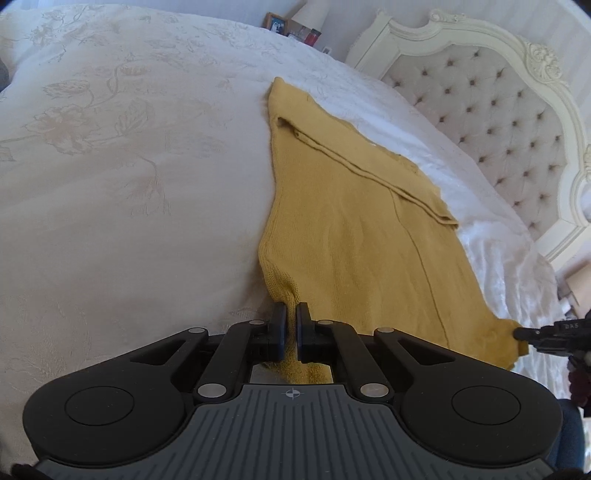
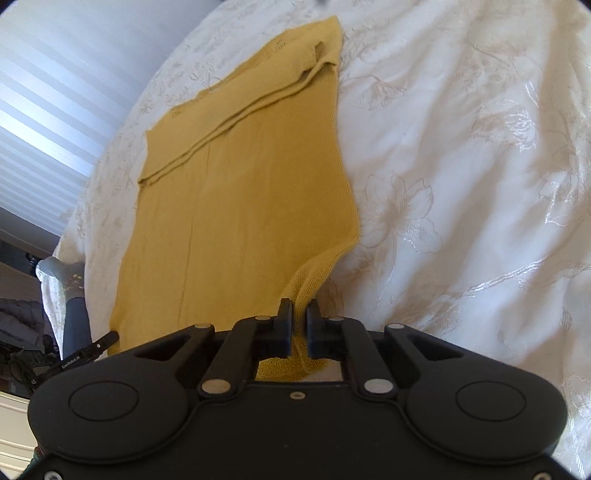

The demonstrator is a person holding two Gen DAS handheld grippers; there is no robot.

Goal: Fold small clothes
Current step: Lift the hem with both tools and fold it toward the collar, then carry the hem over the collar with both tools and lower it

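A mustard-yellow knitted garment (image 1: 351, 229) lies spread on a white floral bedspread (image 1: 129, 166), with a sleeve folded across its far part. My left gripper (image 1: 291, 308) is shut on one near corner of the garment. My right gripper (image 2: 299, 304) is shut on the other near corner; the garment (image 2: 240, 184) stretches away from it. The right gripper's tip shows in the left wrist view (image 1: 521, 334) at the garment's right corner. The left gripper's tip shows in the right wrist view (image 2: 110, 336) at the garment's left corner.
A tufted cream headboard (image 1: 498, 110) stands at the right of the left wrist view. Picture frames and a lamp (image 1: 295, 26) stand beyond the bed. The bedspread (image 2: 461, 166) has folds on the right. A window blind (image 2: 44, 129) is at the left.
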